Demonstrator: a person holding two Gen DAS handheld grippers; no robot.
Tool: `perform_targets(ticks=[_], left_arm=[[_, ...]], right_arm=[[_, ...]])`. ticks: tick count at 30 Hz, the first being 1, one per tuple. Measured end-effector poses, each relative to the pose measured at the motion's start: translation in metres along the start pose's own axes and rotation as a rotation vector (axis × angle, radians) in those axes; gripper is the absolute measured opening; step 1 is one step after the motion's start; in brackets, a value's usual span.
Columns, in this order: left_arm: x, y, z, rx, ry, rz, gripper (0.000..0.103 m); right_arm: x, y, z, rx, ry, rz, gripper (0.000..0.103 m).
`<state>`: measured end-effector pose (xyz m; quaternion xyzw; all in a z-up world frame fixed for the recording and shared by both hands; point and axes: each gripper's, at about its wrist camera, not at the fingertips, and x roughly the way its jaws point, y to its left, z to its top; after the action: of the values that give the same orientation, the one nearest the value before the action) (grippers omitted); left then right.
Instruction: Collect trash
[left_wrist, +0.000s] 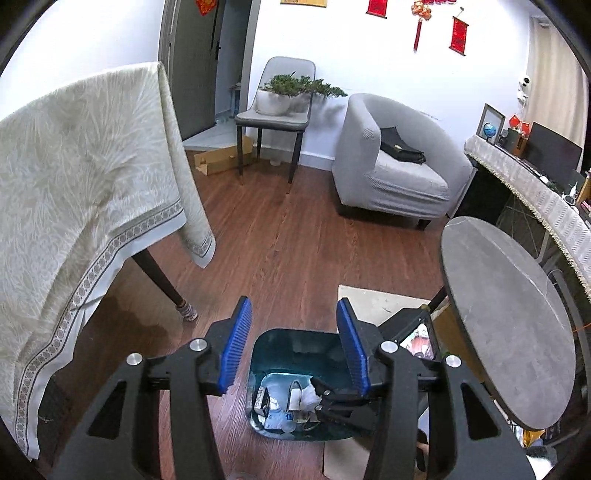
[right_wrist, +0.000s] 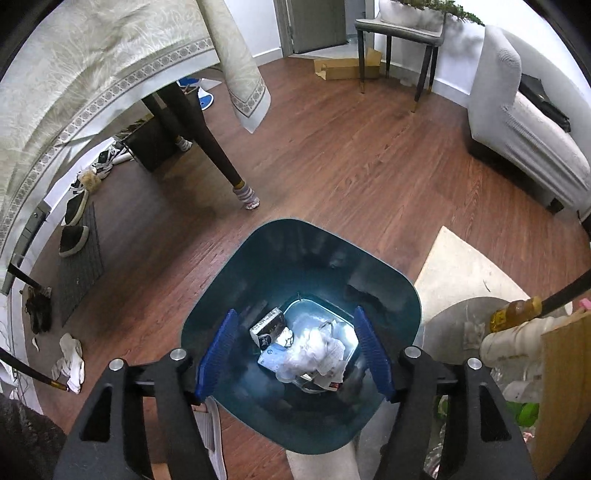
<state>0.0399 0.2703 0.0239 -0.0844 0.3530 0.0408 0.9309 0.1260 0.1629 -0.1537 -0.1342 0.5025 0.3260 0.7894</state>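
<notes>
A teal trash bin (right_wrist: 303, 258) stands on the wooden floor, right below both grippers. At its bottom lie crumpled white paper (right_wrist: 314, 347), a small dark box (right_wrist: 267, 326) and a pale blue packet (right_wrist: 273, 356). My right gripper (right_wrist: 295, 314) hangs over the bin's mouth, open, its blue pads wide apart with nothing between them. My left gripper (left_wrist: 294, 306) is higher and also open and empty, looking down at the same bin (left_wrist: 295, 339). In the left wrist view the right gripper's black fingers (left_wrist: 334, 400) reach in over the trash.
A cloth-covered table (left_wrist: 74, 184) with a dark leg (right_wrist: 218, 155) stands to the left. A round grey table (left_wrist: 509, 317) is close on the right, with a beige mat (right_wrist: 461, 273) beside the bin. Shoes (right_wrist: 74, 210) and white socks (right_wrist: 70, 354) lie on the floor at left. A grey armchair (left_wrist: 391, 166) is farther back.
</notes>
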Motion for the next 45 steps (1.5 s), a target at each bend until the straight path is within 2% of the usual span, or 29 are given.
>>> perform_targets(ticks=[3, 5, 9, 12, 14, 17, 22, 24, 28, 31, 34, 36, 40, 45], left_arm=[[-0.005, -0.006, 0.003, 0.008, -0.015, -0.004, 0.050], [-0.009, -0.009, 0.005, 0.017, -0.023, -0.003, 0.054], [-0.022, -0.015, 0.007, 0.010, -0.045, -0.011, 0.060], [-0.032, -0.023, 0.008, 0.036, -0.070, 0.006, 0.069], [-0.042, -0.028, 0.005, 0.034, -0.101, -0.001, 0.078], [-0.060, -0.040, -0.001, 0.052, -0.168, -0.018, 0.091], [-0.078, -0.061, -0.005, 0.087, -0.216, 0.014, 0.098], [-0.081, -0.067, -0.004, 0.092, -0.214, 0.013, 0.099], [-0.090, -0.082, -0.009, 0.112, -0.266, 0.006, 0.100], [-0.094, -0.090, -0.013, 0.122, -0.295, 0.004, 0.100], [-0.091, -0.094, -0.019, 0.111, -0.287, -0.012, 0.100], [-0.084, -0.095, -0.022, 0.113, -0.266, -0.018, 0.100], [-0.075, -0.098, -0.034, 0.154, -0.260, 0.023, 0.100], [-0.066, -0.098, -0.047, 0.146, -0.236, 0.018, 0.100]], right_arm=[[-0.011, 0.001, 0.001, -0.012, -0.015, 0.004, 0.067], [-0.025, 0.001, 0.003, -0.020, -0.038, 0.007, 0.067], [-0.074, 0.001, 0.008, -0.040, -0.131, 0.006, 0.067], [-0.119, -0.010, 0.009, -0.024, -0.219, -0.016, 0.069], [-0.157, -0.022, 0.004, -0.007, -0.294, -0.053, 0.076], [-0.200, -0.042, -0.007, 0.023, -0.366, -0.109, 0.079], [-0.269, -0.084, -0.037, 0.069, -0.454, -0.217, 0.087], [-0.297, -0.100, -0.050, 0.080, -0.495, -0.271, 0.090], [-0.342, -0.123, -0.076, 0.138, -0.564, -0.348, 0.096], [-0.363, -0.139, -0.098, 0.172, -0.607, -0.377, 0.099], [-0.375, -0.150, -0.121, 0.205, -0.634, -0.379, 0.099], [-0.377, -0.155, -0.134, 0.223, -0.649, -0.387, 0.099], [-0.379, -0.164, -0.163, 0.257, -0.664, -0.405, 0.099], [-0.380, -0.168, -0.190, 0.280, -0.671, -0.453, 0.099]])
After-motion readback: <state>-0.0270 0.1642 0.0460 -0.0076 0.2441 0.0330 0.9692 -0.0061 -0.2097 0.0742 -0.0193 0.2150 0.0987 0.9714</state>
